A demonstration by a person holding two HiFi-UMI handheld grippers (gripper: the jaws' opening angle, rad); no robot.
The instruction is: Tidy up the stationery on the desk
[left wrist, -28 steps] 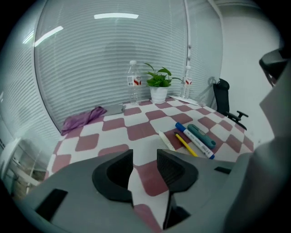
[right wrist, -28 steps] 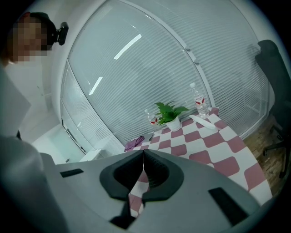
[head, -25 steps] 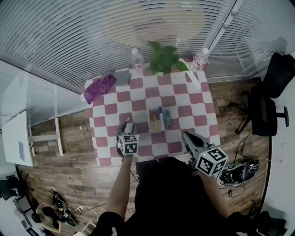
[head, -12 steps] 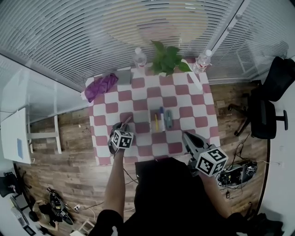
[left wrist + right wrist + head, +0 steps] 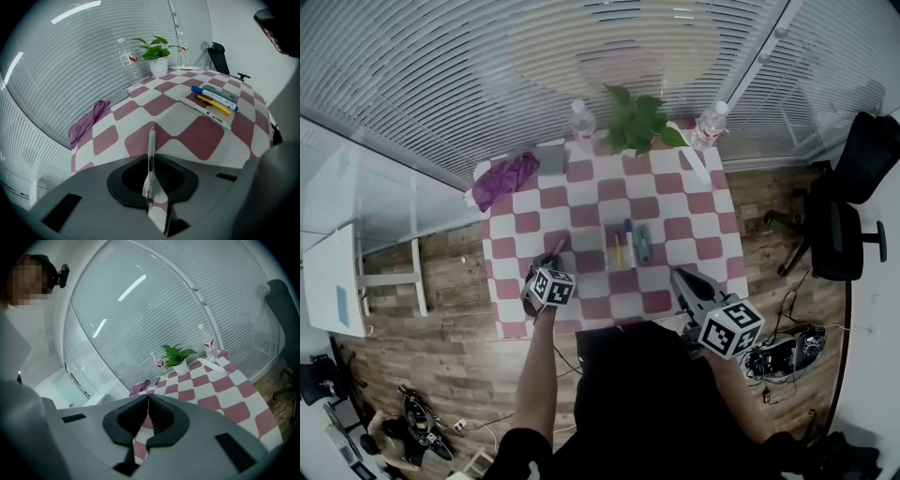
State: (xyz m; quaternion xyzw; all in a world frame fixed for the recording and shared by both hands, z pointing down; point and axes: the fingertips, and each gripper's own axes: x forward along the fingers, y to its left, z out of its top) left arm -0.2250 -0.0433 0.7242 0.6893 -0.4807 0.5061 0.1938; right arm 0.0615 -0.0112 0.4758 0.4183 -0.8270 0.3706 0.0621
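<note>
A white pen [image 5: 151,150] lies on the red-and-white checked table [image 5: 661,202] near its front left. My left gripper [image 5: 151,188] points steeply down over it, and its jaws have just been closing. The pen's near end sits pinched between them, and its far end points away. In the head view the pen [image 5: 558,248] sticks out beyond the left gripper [image 5: 547,267]. Several pens and markers [image 5: 626,244] lie side by side mid-table, also in the left gripper view [image 5: 212,100]. My right gripper [image 5: 680,279] hovers at the table's front right, shut and empty [image 5: 147,399].
At the table's far edge stand a potted plant [image 5: 633,117] and two water bottles [image 5: 579,117] [image 5: 709,122]. A purple cloth [image 5: 502,178] lies at the back left corner. A black office chair [image 5: 844,211] stands to the right on the wood floor.
My left gripper dropped lower and tilted down onto the white pen, and its jaws closed on it. The right gripper has not moved.
</note>
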